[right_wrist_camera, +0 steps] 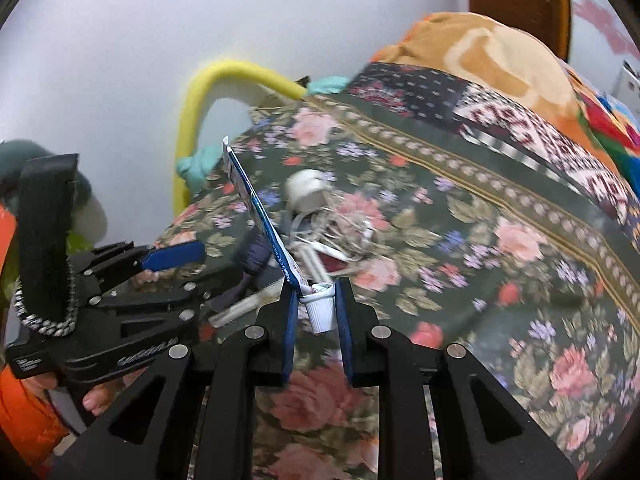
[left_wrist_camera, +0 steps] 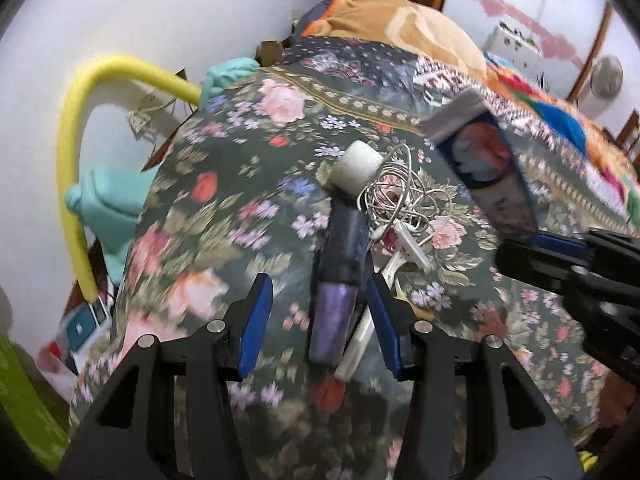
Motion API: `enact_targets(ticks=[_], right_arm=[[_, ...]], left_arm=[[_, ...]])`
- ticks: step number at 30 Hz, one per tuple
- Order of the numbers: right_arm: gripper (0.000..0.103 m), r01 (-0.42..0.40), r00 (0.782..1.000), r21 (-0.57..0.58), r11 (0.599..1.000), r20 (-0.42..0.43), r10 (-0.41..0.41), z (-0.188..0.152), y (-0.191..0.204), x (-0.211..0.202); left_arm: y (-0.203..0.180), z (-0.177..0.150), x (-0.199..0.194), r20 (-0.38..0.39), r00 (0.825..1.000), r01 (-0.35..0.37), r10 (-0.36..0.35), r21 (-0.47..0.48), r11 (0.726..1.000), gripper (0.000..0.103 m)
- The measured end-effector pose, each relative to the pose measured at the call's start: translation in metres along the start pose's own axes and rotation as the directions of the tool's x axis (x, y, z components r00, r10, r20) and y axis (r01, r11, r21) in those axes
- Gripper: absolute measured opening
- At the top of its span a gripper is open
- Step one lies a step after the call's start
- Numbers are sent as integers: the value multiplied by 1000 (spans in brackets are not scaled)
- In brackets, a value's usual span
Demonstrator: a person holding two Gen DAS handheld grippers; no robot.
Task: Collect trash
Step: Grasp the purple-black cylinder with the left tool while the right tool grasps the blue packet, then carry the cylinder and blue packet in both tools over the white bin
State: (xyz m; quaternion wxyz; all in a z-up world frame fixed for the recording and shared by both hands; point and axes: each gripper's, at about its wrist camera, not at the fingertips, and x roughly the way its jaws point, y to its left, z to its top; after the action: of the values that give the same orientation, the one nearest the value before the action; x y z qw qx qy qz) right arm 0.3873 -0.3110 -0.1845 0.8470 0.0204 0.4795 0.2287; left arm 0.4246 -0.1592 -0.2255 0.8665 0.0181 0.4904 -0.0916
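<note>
From my screen the bedspread [left_wrist_camera: 224, 216] was dark green, strewn with pink and red roses and small lilac flowers, with a gold-patterned band along its border. Behind it I saw an orange blanket [left_wrist_camera: 404, 20] with paler tan shapes. The foam tube [left_wrist_camera: 74, 152] by the wall was bright yellow, and the wall [left_wrist_camera: 120, 12] plain white. The tube of toothpaste [right_wrist_camera: 256, 216] I held was blue and white with a white ribbed cap. The tangled cable [left_wrist_camera: 404, 196] was white, the cylinder [left_wrist_camera: 340, 280] beside it dark navy fading to purple. Both grippers [right_wrist_camera: 316, 300] were black with blue pads [left_wrist_camera: 256, 320]. My sleeve [right_wrist_camera: 24, 420] was orange.
</note>
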Motion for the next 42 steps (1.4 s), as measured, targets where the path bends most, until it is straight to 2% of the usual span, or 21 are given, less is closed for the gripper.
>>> enact_targets(ticks=[3,4,5,7,13,20,34,42], right_arm=[[17,17,1000,24,1000,-9,-17,-7,-10,-1],[17,20,1000,31,999,-13,-20,-8,-13,-1],[17,22,1000,36,999,-16,-22,-9,-14,-1],[17,27,1000,45,999,-16,-27,-10,-15,-1],[17,39,999,41,998,6,-40,-10,-9,-12],[17,26,998,18,999,57,-27,-5,16,-49],[17,-31,990,-103,994,136,45,-15,105,-111],[17,-72,986,-181,981,133,97,-34,163,-125]], left_arm=[[-6,6,15,-10,999,-35,35,22,999,45],[-8,7,17,-2,998,-55,55,30,998,41],[-10,9,18,1,998,-64,64,33,997,31],[-11,10,17,-6,998,-69,69,25,997,25],[-7,5,-9,12,999,-39,39,-20,999,25],[-5,-9,-66,45,998,-37,38,-37,999,25],[16,-64,-198,179,976,-109,123,-85,990,25],[43,-102,-245,212,964,-133,163,-150,980,25]])
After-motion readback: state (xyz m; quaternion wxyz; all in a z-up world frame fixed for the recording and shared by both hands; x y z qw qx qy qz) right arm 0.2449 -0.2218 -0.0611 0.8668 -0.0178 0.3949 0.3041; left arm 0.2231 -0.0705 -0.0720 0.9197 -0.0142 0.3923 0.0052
